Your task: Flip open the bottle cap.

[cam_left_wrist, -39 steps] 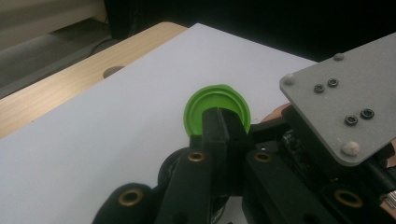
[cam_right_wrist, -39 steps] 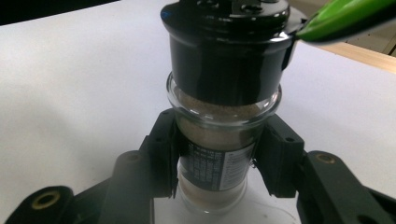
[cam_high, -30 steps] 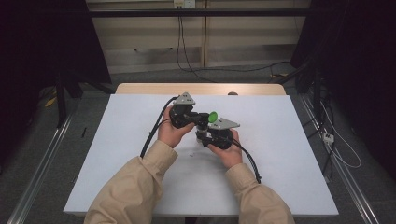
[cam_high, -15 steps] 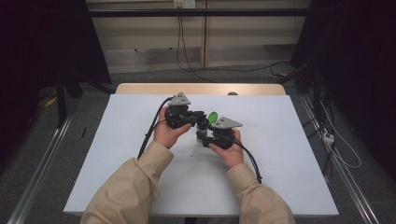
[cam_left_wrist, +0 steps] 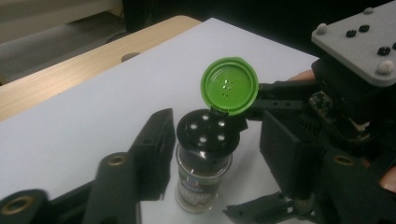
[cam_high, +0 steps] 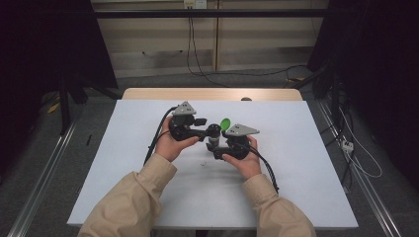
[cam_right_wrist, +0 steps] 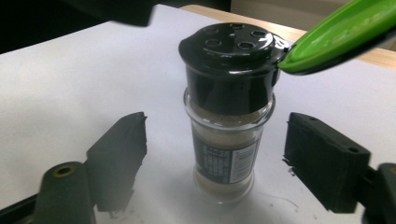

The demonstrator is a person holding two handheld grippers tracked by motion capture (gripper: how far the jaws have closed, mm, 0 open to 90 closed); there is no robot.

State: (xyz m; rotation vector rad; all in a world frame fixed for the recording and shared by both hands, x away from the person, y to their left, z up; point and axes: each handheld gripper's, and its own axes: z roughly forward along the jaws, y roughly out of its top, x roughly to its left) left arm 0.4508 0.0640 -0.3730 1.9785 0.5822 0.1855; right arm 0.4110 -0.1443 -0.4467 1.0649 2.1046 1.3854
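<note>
Left gripper (cam_high: 206, 131), jaws spread, flanks the spice jar (cam_high: 214, 140) from 9 o'clock. The jar stands upright at table (cam_high: 296, 197) centre, green lid (cam_high: 225, 123) flipped open toward 1 o'clock. Right gripper (cam_high: 218, 146), jaws spread, approaches from 4 o'clock. Step in hand: positioning around the jar; next, probably close one gripper on the body.

A: Where are we, a lab?
B: Looks so. White table (cam_high: 148, 163) on bare grey floor (cam_high: 44, 163), dark curtains (cam_high: 49, 44) either side, cables (cam_high: 197, 54) behind it down the wall, metal rails (cam_high: 42, 170) alongside.
</note>
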